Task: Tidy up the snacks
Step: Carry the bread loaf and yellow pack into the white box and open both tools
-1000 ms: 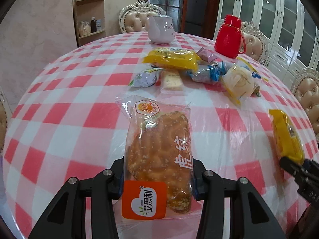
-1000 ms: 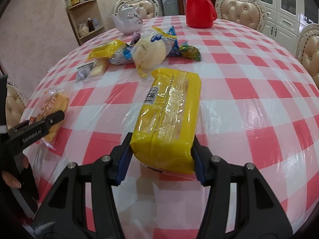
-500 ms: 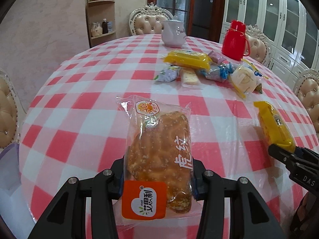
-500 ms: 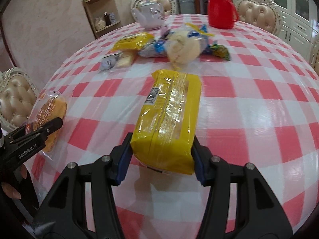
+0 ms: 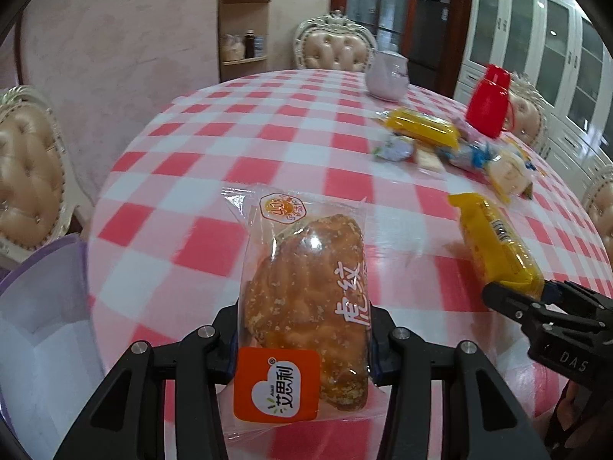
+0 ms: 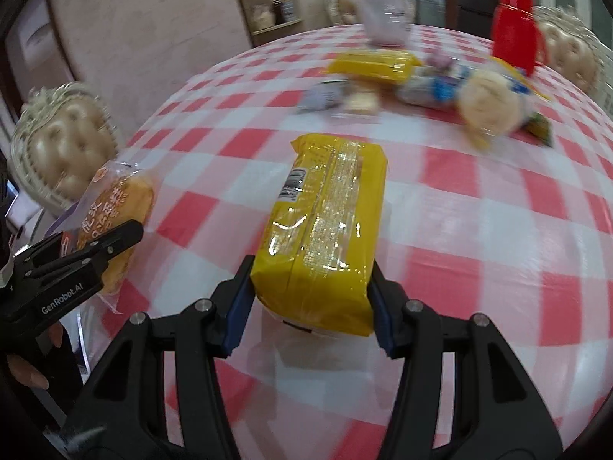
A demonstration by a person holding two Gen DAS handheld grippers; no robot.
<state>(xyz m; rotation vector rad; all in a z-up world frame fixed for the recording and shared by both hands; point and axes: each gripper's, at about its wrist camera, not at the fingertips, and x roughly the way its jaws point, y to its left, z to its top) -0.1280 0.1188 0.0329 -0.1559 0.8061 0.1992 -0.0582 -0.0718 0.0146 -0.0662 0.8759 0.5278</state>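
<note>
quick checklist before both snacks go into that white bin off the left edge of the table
1. Left gripper clamped on bread packet: ok.
2. Right gripper clamped on yellow packet: ok.
3. White bin in sight, open top: ok.
4. Room inside bin: cannot tell, only part shows.
5. Grippers apart from each other: ok.
6. Remaining snack pile out of the path: ok.
</note>
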